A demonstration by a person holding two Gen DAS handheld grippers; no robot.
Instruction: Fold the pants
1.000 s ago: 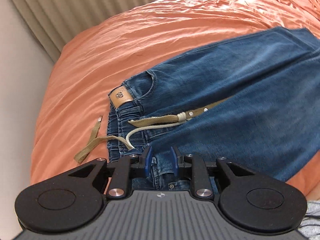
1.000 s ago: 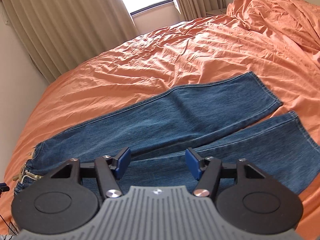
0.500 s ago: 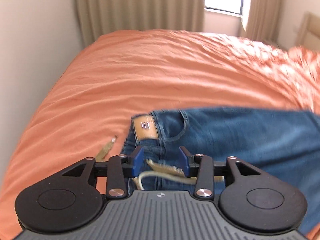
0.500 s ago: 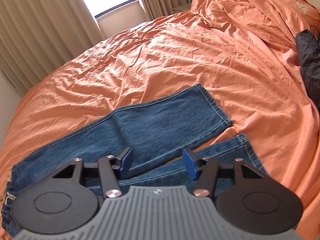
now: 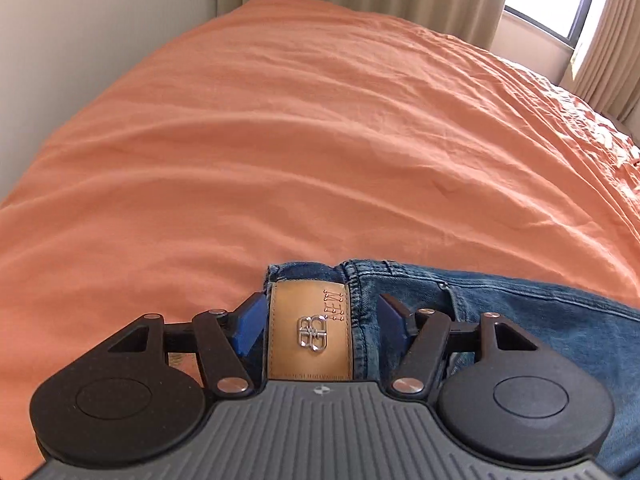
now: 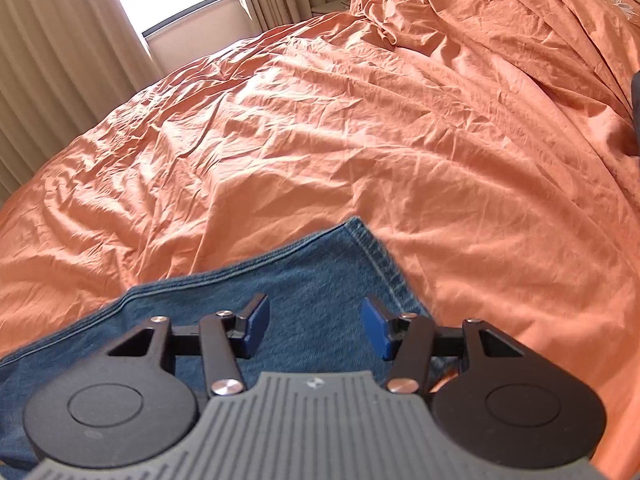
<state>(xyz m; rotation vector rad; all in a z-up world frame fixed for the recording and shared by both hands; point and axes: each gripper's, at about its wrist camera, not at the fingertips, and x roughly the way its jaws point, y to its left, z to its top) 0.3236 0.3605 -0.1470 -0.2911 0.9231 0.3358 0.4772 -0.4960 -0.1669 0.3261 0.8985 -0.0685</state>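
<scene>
Blue jeans [image 5: 520, 320] lie flat on the orange bed sheet [image 5: 320, 140]. In the left wrist view my left gripper [image 5: 320, 320] is open, its blue pads either side of the waistband's tan leather patch [image 5: 310, 332] at the far corner of the waist. In the right wrist view my right gripper [image 6: 314, 326] is open over the hem end of a jeans leg [image 6: 312, 280], its far corner just ahead of the pads. Whether the pads touch the cloth is not visible.
The orange sheet [image 6: 360, 120] is crumpled and heaped at the far right. Beige curtains [image 6: 60, 60] and a window [image 6: 188, 0] stand beyond the bed. A pale wall [image 5: 80, 20] runs along the bed's left side. A dark item [image 6: 634, 100] sits at the right edge.
My left gripper opened wider and moved to the waistband corner by the leather patch. My right gripper moved along the leg to its hem end and stayed open.
</scene>
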